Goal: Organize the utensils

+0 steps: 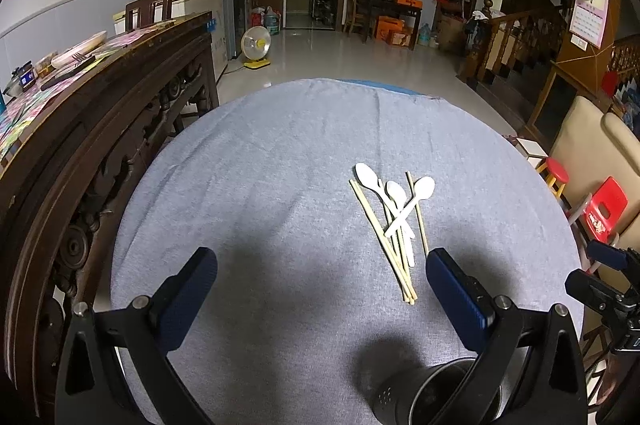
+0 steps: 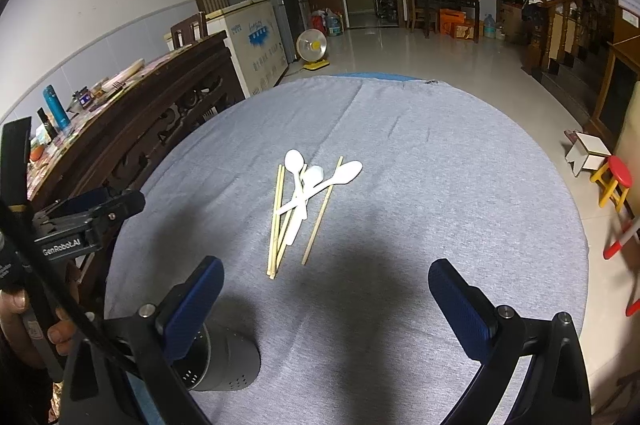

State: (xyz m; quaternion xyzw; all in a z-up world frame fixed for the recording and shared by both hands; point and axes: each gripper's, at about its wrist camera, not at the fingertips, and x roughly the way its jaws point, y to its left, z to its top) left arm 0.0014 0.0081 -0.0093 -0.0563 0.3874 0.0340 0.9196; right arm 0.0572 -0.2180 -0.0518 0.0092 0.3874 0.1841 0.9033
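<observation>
Three white plastic spoons (image 1: pixel 394 199) (image 2: pixel 310 181) lie crossed over several wooden chopsticks (image 1: pixel 390 249) (image 2: pixel 280 225) on a round table with a grey cloth (image 1: pixel 260 185) (image 2: pixel 440 165). A dark perforated metal utensil holder (image 1: pixel 436 395) (image 2: pixel 224 361) stands at the near edge. My left gripper (image 1: pixel 320 265) is open and empty, held above the cloth just near of the pile. My right gripper (image 2: pixel 326 279) is open and empty, near of the pile, with the holder behind its left finger. The left gripper shows at the left in the right wrist view (image 2: pixel 88 217).
A dark carved wooden sideboard (image 1: pixel 100 113) (image 2: pixel 152 105) with clutter stands left of the table. Red and yellow stools (image 1: pixel 600 205) (image 2: pixel 614 181) stand to the right. A small fan (image 1: pixel 256 47) sits on the floor beyond.
</observation>
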